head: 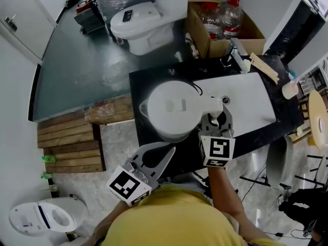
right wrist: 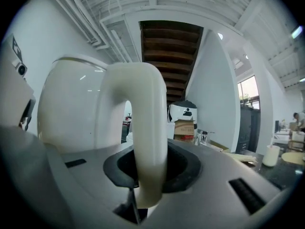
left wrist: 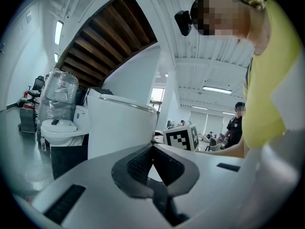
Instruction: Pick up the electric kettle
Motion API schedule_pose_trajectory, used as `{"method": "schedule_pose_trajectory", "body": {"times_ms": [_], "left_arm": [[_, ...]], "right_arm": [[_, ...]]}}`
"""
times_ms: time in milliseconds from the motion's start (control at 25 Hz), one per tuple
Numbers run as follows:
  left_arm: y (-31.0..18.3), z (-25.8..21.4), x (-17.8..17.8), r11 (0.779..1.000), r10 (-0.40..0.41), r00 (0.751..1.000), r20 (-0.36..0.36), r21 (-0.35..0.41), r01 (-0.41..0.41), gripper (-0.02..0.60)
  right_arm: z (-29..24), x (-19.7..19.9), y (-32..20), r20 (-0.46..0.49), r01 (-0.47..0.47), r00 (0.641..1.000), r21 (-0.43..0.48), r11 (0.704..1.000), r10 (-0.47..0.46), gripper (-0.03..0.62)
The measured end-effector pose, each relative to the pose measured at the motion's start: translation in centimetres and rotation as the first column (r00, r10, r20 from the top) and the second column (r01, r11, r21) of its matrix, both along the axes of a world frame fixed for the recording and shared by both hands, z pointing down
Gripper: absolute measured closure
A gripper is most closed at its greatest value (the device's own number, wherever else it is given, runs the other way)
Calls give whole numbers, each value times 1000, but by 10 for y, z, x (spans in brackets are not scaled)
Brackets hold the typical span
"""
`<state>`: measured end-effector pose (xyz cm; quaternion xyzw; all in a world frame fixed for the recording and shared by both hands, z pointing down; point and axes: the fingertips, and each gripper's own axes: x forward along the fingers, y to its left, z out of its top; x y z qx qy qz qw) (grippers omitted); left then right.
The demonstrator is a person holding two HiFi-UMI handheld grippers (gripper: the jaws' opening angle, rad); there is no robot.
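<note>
Workshop-style industrial hall: a toilet point(head: 148, 19) and a cardboard box point(head: 205, 40) are stood on the bare floor well ahead of the right gripper point(head: 218, 118). A washbasin point(head: 246, 99) is set just right of it. Wooden pallets point(head: 69, 142) are stacked left of the left gripper point(head: 171, 148). Strip lights point(left wrist: 217, 88) and a stair underside point(right wrist: 169, 46) are seen overhead.

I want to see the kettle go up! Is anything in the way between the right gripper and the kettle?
Nothing visible is in the way. The right gripper has its jaws closed on the white handle of the kettle, so there is no gap left to block.
</note>
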<state>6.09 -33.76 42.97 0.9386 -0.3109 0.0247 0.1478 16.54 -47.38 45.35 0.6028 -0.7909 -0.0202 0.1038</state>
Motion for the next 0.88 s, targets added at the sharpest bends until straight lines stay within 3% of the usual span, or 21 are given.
{"method": "schedule_pose_trajectory", "body": {"times_ms": [320,600,880], "left_arm": [[-1,-3,-10,1000,16,1000,1,6,-16,572],[2,-23,-13,998,50,999,-16,42,-49,572],[5,-44,-20,995,64,998,-26,84,-62,572]], "right_arm": [[-11,3,2,15,-28,1000,21,999,28,502],[-24,11,8,85,-79,993,22,997,77,502],[-49,19,18,64,-121,991,55,991,118,502]]}}
